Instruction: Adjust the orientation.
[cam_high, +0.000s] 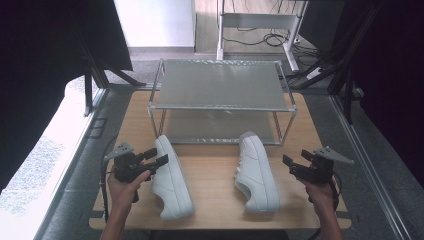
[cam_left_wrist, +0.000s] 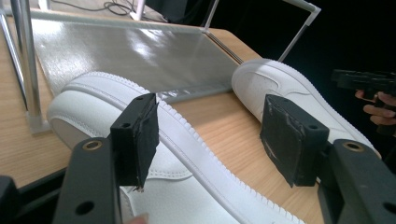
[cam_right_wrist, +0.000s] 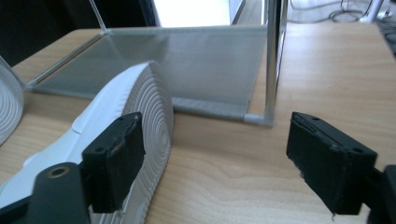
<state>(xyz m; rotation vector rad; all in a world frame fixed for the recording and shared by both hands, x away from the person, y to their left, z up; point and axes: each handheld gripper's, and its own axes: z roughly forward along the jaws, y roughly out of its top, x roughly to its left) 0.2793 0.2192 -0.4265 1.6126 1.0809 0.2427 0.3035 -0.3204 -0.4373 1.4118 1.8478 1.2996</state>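
Note:
Two white sneakers lie on their sides on the wooden table (cam_high: 215, 170), toes toward a metal rack. My left gripper (cam_high: 156, 158) is open, just left of the left sneaker (cam_high: 172, 180). In the left gripper view its open jaws (cam_left_wrist: 215, 135) frame that sneaker's upper and sole edge (cam_left_wrist: 187, 130) without pressing on it. To the right of the right sneaker (cam_high: 256, 172), my right gripper (cam_high: 295, 158) stands open. In the right gripper view its jaws (cam_right_wrist: 222, 158) are wide apart, with the sneaker's ribbed sole (cam_right_wrist: 149, 107) beside the left pad and bare wood between them.
A two-shelf rack (cam_high: 220, 85) with a thin metal frame stands at the table's back; its lower shelf (cam_high: 220, 125) sits just past the sneakers' toes. A frame post (cam_right_wrist: 272, 60) rises ahead of the right gripper. Bare wood separates the sneakers. Cables lie on the floor behind.

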